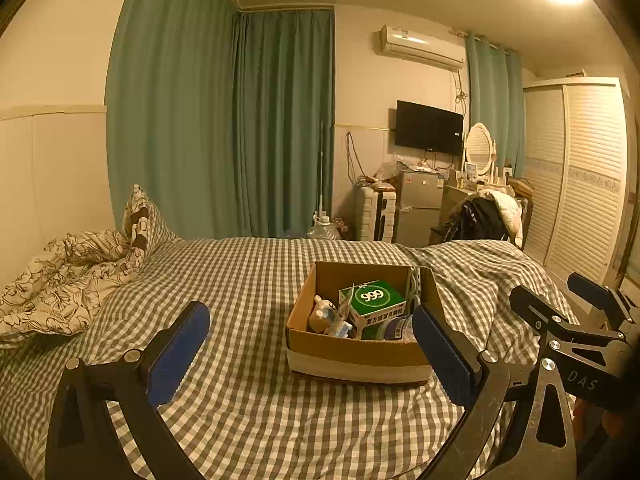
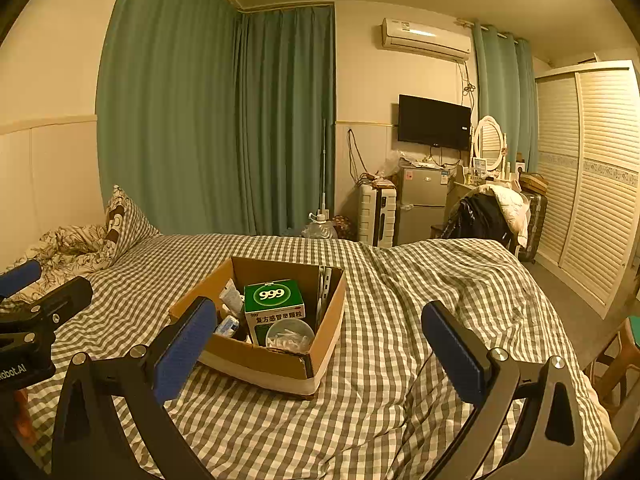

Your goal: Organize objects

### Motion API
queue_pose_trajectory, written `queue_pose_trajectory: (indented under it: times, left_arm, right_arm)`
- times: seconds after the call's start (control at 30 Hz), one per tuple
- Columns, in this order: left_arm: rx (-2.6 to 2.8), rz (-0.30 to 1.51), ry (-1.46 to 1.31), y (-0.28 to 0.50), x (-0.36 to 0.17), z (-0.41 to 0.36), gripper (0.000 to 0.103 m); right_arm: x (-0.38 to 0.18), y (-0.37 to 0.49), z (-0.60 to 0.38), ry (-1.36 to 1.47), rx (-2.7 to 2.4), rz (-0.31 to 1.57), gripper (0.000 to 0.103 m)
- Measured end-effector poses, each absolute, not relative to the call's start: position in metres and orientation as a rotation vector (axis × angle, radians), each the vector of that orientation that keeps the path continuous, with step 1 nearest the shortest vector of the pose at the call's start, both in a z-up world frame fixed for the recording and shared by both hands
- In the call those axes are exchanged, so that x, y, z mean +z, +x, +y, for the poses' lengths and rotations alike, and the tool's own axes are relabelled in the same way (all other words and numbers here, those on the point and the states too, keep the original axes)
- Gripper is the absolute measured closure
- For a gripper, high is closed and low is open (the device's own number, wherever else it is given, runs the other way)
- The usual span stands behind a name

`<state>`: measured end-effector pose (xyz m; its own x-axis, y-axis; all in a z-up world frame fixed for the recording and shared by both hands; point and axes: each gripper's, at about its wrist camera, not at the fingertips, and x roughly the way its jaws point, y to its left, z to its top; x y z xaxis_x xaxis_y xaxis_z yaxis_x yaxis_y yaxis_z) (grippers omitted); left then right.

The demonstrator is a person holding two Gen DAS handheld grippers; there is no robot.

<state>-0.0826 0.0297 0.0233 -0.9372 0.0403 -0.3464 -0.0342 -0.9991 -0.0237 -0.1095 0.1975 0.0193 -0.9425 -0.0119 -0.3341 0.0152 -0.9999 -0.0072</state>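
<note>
An open cardboard box (image 1: 352, 352) sits on the checked bed (image 1: 240, 280). Inside it are a green "999" medicine box (image 1: 372, 300), a small plush toy (image 1: 322, 314) and a round clear container (image 2: 290, 334). The cardboard box also shows in the right wrist view (image 2: 276, 364), with the green box (image 2: 274, 300) in it. My left gripper (image 1: 312, 344) is open and empty, held just in front of the box. My right gripper (image 2: 320, 344) is open and empty, to the right of the box; it also shows in the left wrist view (image 1: 560, 292).
A crumpled floral quilt (image 1: 68, 276) and pillow lie at the bed's left. Beyond the bed stand a suitcase (image 1: 374, 216), small fridge (image 1: 418, 208), clothes-covered chair (image 1: 486, 212) and louvred wardrobe (image 1: 580, 184). Green curtains (image 1: 224, 120) hang behind.
</note>
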Motion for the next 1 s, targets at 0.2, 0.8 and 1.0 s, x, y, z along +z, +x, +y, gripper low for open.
queue_pose_trajectory:
  times: [0.2, 0.8, 1.0]
  left_arm:
    - [3.052, -0.013, -0.535, -0.0816, 0.0231, 0.0305, 0.0]
    - [3.063, -0.021, -0.543, -0.0808, 0.0217, 0.0295, 0.0]
    - [3.066, -0.026, -0.558, -0.0825, 0.0198, 0.0291, 0.0]
  right_arm:
    - [0.0187, -0.1096, 0.1962, 0.537, -3.082, 0.019, 0.0]
    - [0.0168, -0.1088, 0.1929, 0.543, -3.077, 0.029, 0.0]
    - [0.014, -0.1103, 0.1932, 0.554, -3.074, 0.036, 0.0]
